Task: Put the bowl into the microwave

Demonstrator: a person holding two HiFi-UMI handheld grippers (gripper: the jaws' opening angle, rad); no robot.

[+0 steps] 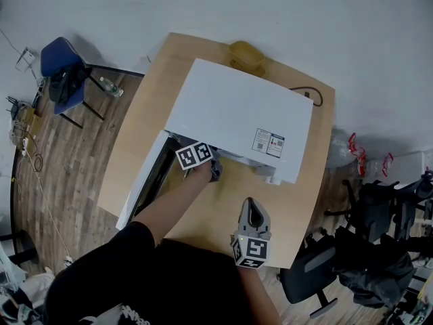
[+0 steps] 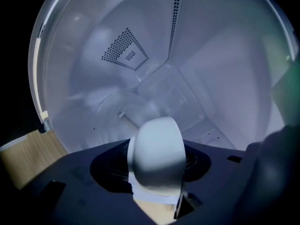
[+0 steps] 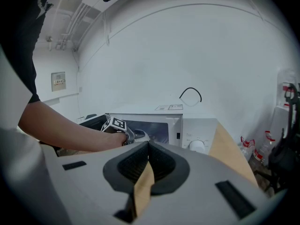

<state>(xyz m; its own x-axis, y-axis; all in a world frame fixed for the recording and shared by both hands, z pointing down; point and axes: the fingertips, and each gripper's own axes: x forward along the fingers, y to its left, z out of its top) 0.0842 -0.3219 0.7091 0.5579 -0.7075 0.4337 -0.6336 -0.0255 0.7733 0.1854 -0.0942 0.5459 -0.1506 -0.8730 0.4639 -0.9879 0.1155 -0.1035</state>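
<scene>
In the left gripper view a white bowl (image 2: 157,153) stands tilted on its edge between my left gripper's (image 2: 157,146) jaws, which are shut on it. Behind it are the white microwave cavity (image 2: 140,55) and its glass turntable (image 2: 108,111). The head view shows the left gripper (image 1: 206,164) reaching into the mouth of the white microwave (image 1: 237,114); its tips and the bowl are hidden there. My right gripper (image 1: 252,212) hovers over the table in front of the microwave (image 3: 197,132), and its jaws (image 3: 149,146) are shut with nothing between them.
The microwave door (image 1: 145,181) hangs open to the left, over the wooden table (image 1: 135,134). A yellow container (image 1: 245,55) sits behind the microwave. A blue chair (image 1: 61,73) stands at the far left, a black office chair (image 1: 318,276) at the right.
</scene>
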